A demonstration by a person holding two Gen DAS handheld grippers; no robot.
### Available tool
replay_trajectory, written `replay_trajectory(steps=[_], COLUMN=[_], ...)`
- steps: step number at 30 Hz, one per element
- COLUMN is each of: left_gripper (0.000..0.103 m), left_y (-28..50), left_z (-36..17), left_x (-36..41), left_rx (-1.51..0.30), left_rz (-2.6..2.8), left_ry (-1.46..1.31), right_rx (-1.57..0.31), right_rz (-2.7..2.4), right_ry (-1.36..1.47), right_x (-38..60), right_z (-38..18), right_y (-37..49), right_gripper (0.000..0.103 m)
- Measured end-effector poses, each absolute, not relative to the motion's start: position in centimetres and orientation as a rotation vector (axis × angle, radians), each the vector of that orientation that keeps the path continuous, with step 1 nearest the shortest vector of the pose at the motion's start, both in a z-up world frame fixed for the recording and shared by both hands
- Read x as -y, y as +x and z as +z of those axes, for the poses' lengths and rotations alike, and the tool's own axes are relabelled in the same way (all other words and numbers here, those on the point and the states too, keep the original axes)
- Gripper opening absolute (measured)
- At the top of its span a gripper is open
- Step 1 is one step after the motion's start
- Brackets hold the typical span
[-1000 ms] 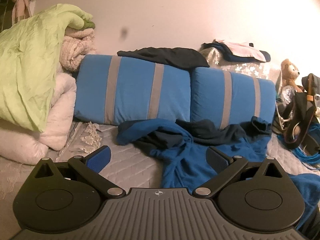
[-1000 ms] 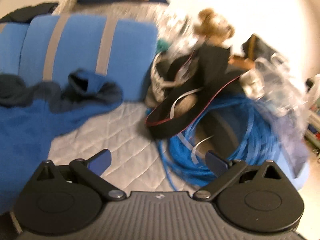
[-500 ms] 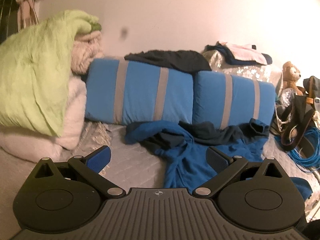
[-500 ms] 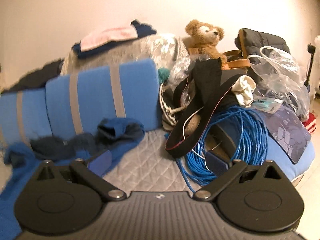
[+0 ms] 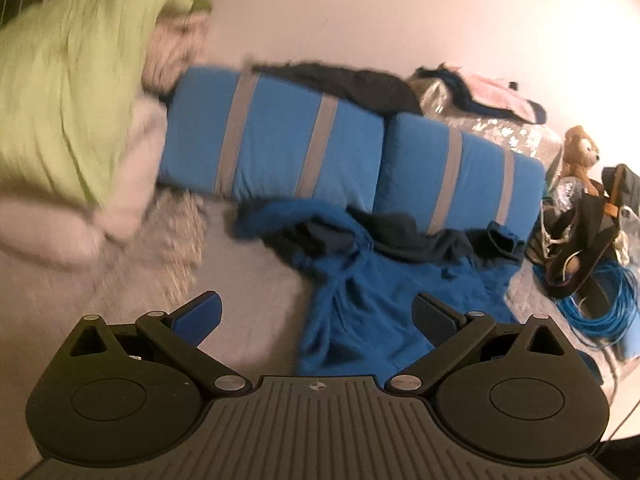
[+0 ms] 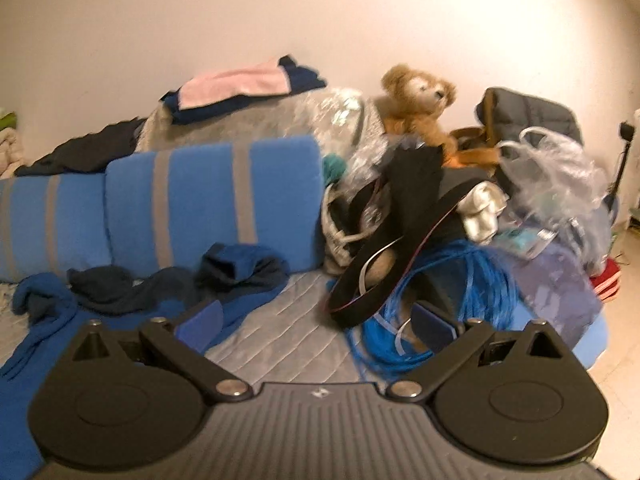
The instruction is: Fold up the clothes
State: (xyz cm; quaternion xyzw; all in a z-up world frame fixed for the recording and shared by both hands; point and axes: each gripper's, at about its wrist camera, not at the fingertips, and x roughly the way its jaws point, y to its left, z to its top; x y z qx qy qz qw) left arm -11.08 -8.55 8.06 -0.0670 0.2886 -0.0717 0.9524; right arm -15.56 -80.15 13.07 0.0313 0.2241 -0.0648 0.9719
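A blue hooded sweatshirt [image 5: 372, 292] with a dark lining lies crumpled on the grey quilted bed [image 5: 256, 288], in front of two blue striped pillows [image 5: 280, 152]. My left gripper [image 5: 316, 316] hovers open above its lower part, holding nothing. In the right wrist view the same sweatshirt [image 6: 80, 308] spreads over the left side, one cuffed sleeve [image 6: 240, 268] resting by the pillow [image 6: 208, 200]. My right gripper [image 6: 316, 326] is open and empty over the quilt [image 6: 288, 340], to the right of the garment.
A green duvet and pale blankets [image 5: 72, 100] pile up at the left. Dark clothes [image 5: 352, 84] and folded pink and navy items [image 6: 240, 88] lie behind the pillows. A teddy bear [image 6: 420, 104], bags [image 6: 532, 120], a black strap [image 6: 400, 240] and a blue cable coil [image 6: 460, 292] crowd the right.
Both cameras have pulled back and up from the bed. The left view swings right and is blurred. The right view turns left, showing more of the sweatshirt. Both grippers stay open.
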Motion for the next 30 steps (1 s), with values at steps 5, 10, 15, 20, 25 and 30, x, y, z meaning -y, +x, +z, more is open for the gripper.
replay_trajectory(steps=[5,10,15,20,25,30], left_gripper=[0.103,0.103,0.103,0.103,0.103,0.103], left_y=[-8.9,-8.1,-7.1,-6.6,-5.9,-5.8], left_z=[4.6,2.8,2.2,1.2,-0.8,-3.8], left_x=[8.9,9.3,9.2,8.0,5.2,2.8], left_rx=[-0.692,-0.734,-0.736,-0.737,-0.775,-0.811], left_rz=[-0.096,-0.047,-0.093,-0.167,-0.259,-0.376], left_ry=[-0.123,-0.04,-0.077,-0.163,-0.381,-0.667], right_rx=[-0.492,-0.537,-0.604,-0.667,-0.688,-0.697], right_rz=[-0.071,-0.049,-0.009,0.022,0.131,0.237], right_ry=[0.06,0.029,0.027,-0.032,0.06,0.154], right_x=[78.2,76.5,75.4,74.3,74.7,74.9], right_z=[10.2,7.3,5.2,3.8,3.0,2.7], right_y=[-14.8,-13.8,-13.0,-12.4,-12.7,-12.7], right_gripper=[0.103,0.103,0.103,0.103,0.103,0.103])
